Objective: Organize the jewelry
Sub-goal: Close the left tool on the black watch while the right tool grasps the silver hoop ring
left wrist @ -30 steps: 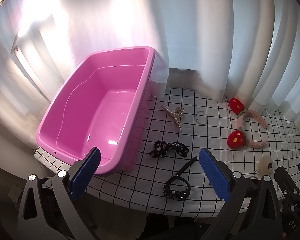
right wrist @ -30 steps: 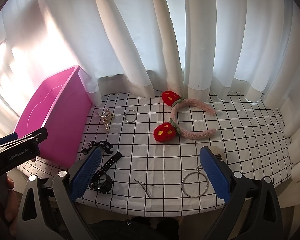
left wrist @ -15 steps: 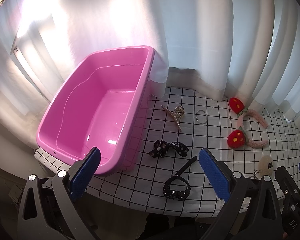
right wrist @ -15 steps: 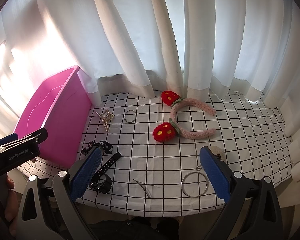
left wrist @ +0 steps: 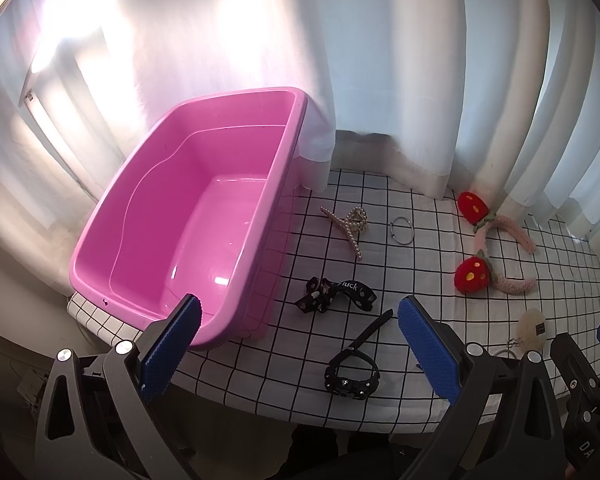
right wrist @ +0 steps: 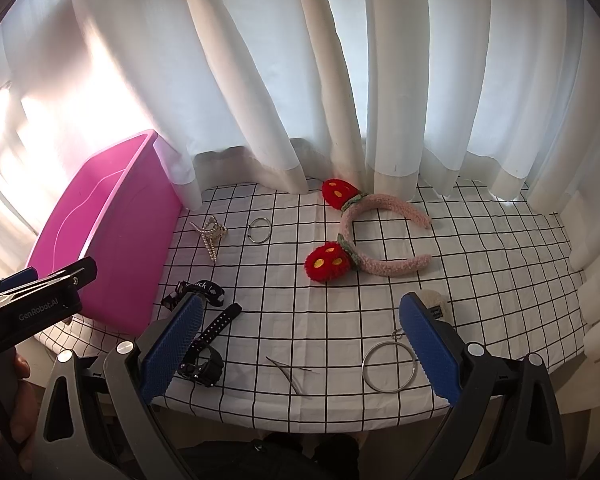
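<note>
An empty pink tub stands at the table's left end, also in the right wrist view. On the checked cloth lie a pearl hair claw, a small metal ring, a black bow clip, a black studded strap, a pink headband with red strawberries, a large metal ring, a thin hairpin and a cream pom keychain. My left gripper is open and empty at the near edge. My right gripper is open and empty.
White curtains hang along the back and right of the table and drape onto the cloth. The tablecloth ends at the near edge below both grippers. The other gripper shows at the left of the right wrist view.
</note>
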Available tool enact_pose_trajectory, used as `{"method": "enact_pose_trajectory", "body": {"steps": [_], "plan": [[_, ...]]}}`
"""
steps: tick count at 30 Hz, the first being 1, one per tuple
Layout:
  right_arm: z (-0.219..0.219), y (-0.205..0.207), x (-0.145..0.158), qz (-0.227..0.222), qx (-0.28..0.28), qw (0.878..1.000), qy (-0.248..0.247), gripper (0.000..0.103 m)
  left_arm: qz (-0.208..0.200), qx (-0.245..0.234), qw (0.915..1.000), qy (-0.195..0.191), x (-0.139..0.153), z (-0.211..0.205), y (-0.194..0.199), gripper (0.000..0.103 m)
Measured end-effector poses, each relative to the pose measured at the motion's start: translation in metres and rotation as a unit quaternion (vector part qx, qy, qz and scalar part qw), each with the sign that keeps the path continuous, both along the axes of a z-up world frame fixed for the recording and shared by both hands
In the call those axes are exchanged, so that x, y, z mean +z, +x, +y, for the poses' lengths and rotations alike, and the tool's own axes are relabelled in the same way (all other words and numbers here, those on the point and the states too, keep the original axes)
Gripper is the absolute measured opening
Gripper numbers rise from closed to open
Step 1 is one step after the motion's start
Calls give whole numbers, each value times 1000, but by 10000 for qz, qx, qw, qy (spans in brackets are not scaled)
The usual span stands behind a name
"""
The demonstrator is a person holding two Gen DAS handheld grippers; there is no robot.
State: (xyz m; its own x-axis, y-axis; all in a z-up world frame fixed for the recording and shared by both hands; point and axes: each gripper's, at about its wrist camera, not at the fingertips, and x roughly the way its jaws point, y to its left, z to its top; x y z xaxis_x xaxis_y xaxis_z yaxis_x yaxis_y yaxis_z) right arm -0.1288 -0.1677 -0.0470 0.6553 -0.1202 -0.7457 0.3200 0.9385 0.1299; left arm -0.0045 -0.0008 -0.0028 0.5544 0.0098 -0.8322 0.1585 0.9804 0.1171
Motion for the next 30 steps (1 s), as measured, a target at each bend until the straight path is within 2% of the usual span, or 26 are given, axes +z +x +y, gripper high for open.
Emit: {"method": "enact_pose_trajectory", "body": {"steps": [10, 13, 17, 22, 26, 30], "plan": [[-21, -6, -18, 132, -202, 9993, 284, 94, 182, -75, 9998, -14, -22, 0, 7, 97], [-35, -11, -34, 205, -246, 9985, 446, 94, 312, -100, 9993, -181, -37, 8, 6, 97], [-60, -18, -61, 398, -420, 9965, 600, 94, 360, -321, 9983, -314, -61, 7, -9, 97], [-90, -27, -102, 746, -632, 9928, 698, 94, 707, -481, 9953, -449, -95, 2, -21, 97], [-106, -28, -134, 974, -681, 9912, 587, 94, 896, -595, 9934, -410, -125, -3, -26, 97], [-112, -23, -166, 1210, -470, 9884, 794, 94, 1009, -617, 9925, -310, -155, -5, -30, 97]]}}
